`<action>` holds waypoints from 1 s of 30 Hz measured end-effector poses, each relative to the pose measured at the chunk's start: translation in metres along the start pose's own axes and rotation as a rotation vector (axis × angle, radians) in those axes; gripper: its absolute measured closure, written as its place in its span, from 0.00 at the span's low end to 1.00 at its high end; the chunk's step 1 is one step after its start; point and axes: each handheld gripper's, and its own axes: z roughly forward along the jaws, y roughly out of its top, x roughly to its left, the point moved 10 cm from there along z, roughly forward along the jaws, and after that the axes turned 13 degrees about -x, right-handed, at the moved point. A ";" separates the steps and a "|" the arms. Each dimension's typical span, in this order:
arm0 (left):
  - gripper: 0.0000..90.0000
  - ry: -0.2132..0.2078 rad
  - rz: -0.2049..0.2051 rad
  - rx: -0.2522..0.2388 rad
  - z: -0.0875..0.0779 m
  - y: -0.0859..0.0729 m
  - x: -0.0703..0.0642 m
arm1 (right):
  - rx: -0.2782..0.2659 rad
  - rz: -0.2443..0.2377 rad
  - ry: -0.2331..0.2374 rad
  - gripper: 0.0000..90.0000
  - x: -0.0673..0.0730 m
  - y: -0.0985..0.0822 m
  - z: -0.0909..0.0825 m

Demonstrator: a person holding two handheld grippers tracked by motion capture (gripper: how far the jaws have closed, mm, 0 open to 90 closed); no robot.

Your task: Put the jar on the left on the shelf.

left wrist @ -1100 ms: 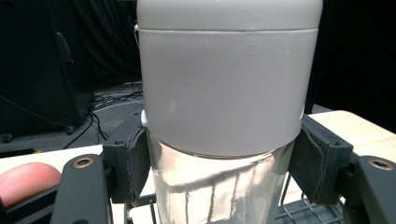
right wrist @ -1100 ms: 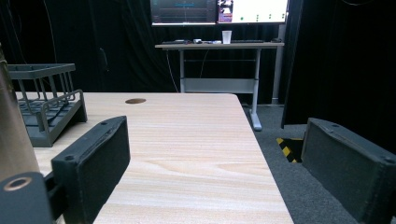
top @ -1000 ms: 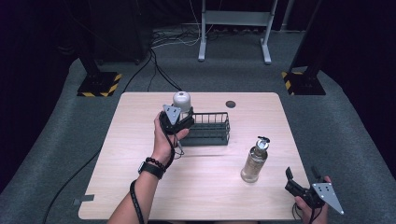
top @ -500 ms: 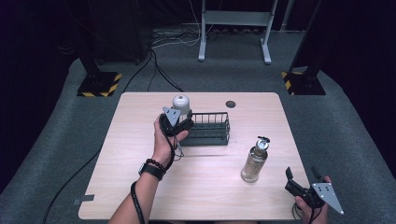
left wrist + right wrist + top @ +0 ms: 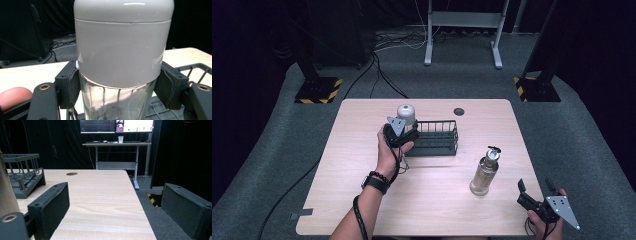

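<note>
My left gripper [image 5: 404,131] [image 5: 120,82] is shut on a clear glass bottle with a broad grey cap [image 5: 406,114] [image 5: 122,45], its pads [image 5: 71,86] clamped just under the cap. The bottle stands upright at the left end of a black wire basket [image 5: 437,135] [image 5: 197,67]; whether its base rests on the basket floor is hidden. An amber bottle with a black pump top [image 5: 485,172] [image 5: 6,187] stands on the table right of centre. My right gripper [image 5: 534,187] [image 5: 115,210] is open with nothing between its jaws, near the front right corner, just right of that bottle.
The wooden table [image 5: 362,200] has a dark round grommet [image 5: 458,111] [image 5: 71,173] near its far edge. Its right edge lies close to the right gripper. Behind the table, on grey carpet, are a desk frame [image 5: 462,30], cables and striped stand bases [image 5: 317,92].
The left gripper and the grey-capped bottle have sunk slightly at the basket's left end. The right gripper has not moved.
</note>
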 end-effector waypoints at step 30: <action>0.07 -0.035 -0.040 0.011 -0.019 -0.016 0.007 | 0.000 -0.003 -0.007 0.08 0.000 0.000 0.000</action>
